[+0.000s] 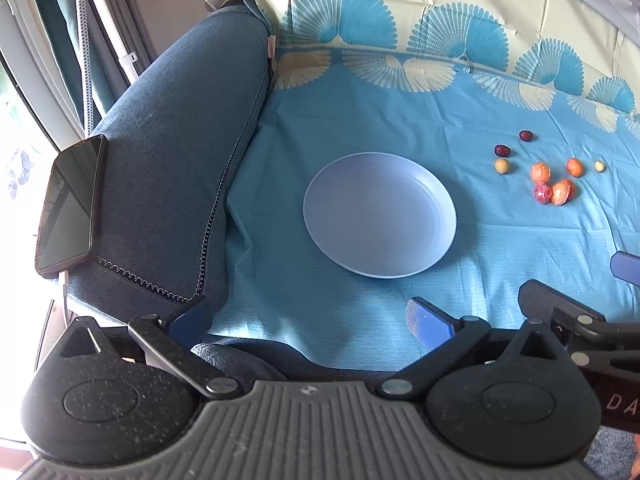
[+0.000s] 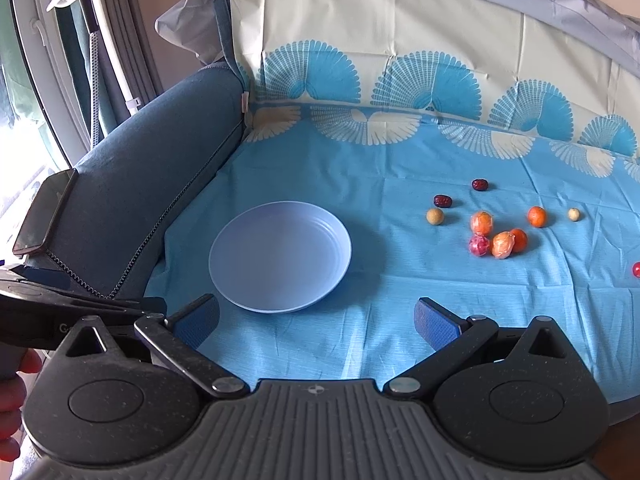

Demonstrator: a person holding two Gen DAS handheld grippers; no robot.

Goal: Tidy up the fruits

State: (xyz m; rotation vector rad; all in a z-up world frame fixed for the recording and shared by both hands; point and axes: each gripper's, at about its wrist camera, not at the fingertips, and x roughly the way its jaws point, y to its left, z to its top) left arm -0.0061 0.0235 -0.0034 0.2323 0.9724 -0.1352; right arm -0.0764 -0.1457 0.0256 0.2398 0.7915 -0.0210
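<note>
An empty pale blue plate (image 1: 379, 216) (image 2: 280, 256) lies on a blue cloth. Small fruits lie to its right: two dark red dates (image 2: 443, 201) (image 2: 480, 184), a tan round fruit (image 2: 434, 216), several orange fruits (image 2: 481, 222) (image 2: 536, 216), a pink wrapped one (image 2: 479, 245), a pale small one (image 2: 573, 214), and a red one at the right edge (image 2: 636, 269). They also show in the left wrist view (image 1: 540, 172). My left gripper (image 1: 310, 318) is open and empty near the cloth's front edge. My right gripper (image 2: 316, 322) is open and empty in front of the plate.
A blue sofa armrest (image 1: 172, 168) rises left of the plate, with a black phone (image 1: 70, 204) on it. The patterned cloth climbs the backrest (image 2: 400, 40) behind. The right gripper's body (image 1: 580, 320) shows at the left wrist view's right edge.
</note>
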